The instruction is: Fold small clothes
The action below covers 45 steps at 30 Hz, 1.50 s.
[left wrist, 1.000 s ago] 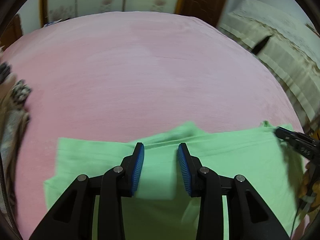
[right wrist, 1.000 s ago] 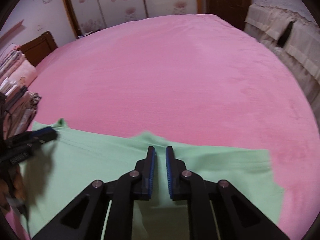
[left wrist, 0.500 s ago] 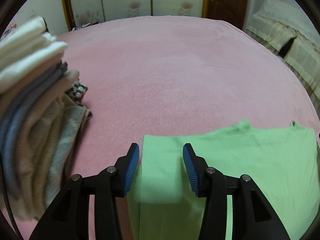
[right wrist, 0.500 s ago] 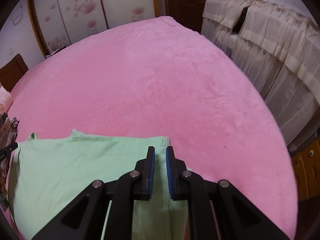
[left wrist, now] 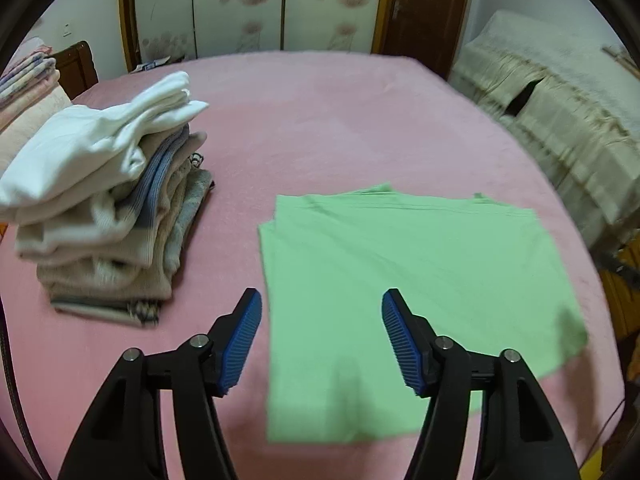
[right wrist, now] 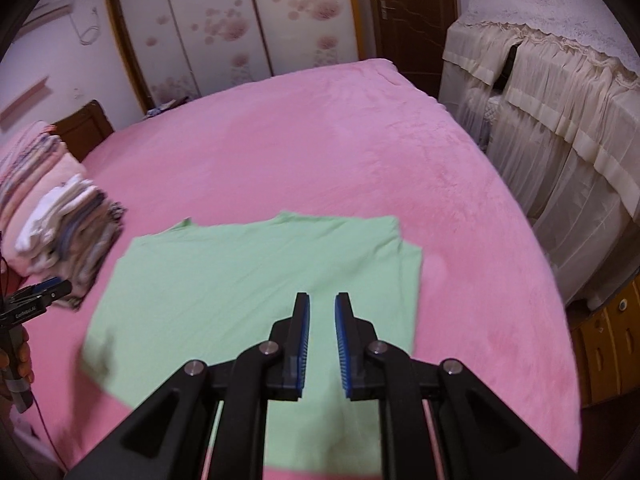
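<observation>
Left gripper (left wrist: 322, 340): jaws wide and opening, nothing between the blue pads; it hangs above the near left edge of the green garment, not touching it. A hand on its handle shows at the left rim of the right wrist view.
Right gripper (right wrist: 321, 344): jaws a narrow gap apart and opening, no cloth between the pads; it hangs above the near right part of the green garment, clear of the fabric.
Landmark: green garment (left wrist: 408, 276), lying flat on the pink bedspread (left wrist: 340, 120), folded into a rough rectangle, with a second layer peeking out along its left edge and at its far right corner.
Left of garment: stack of folded clothes (left wrist: 112, 208), white piece on top, beige and blue-striped ones beneath; near the garment but apart from it.
Far left of garment: a second pile of pink folded bedding (right wrist: 36, 168), behind the stack.
Beyond garment: bare bedspread, then sliding wardrobe doors (right wrist: 240, 28) with a flower print and a dark wooden door (right wrist: 408, 12).
Right of garment: cream lace-trimmed cover (right wrist: 560, 100) over furniture, well apart, off the bed.
</observation>
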Motion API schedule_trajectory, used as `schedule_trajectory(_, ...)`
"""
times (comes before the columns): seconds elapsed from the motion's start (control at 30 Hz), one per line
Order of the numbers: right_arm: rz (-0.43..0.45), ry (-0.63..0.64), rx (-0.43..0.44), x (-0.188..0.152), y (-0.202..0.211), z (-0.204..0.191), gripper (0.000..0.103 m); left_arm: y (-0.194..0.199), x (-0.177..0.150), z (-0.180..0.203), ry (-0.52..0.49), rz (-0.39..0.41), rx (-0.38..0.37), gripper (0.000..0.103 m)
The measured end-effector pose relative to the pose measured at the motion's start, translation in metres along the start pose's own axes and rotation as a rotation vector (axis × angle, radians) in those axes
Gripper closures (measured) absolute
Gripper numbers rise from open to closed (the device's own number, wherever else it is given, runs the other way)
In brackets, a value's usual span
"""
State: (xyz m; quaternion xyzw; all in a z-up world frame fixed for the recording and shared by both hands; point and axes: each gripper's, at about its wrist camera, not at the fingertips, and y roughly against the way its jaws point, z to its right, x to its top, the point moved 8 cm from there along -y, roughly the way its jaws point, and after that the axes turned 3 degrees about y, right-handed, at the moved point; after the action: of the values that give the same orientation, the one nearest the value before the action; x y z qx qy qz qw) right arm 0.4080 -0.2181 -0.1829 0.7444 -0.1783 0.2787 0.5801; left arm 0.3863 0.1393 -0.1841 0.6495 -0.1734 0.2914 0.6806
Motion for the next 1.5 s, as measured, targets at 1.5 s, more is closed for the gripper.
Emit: schedule_trajectory(1.5,-0.041,-0.094,-0.094,-0.125,-0.007,0.04,0.103,-0.014,-0.12,-0.02,0.184,-0.099,0.051,0.03)
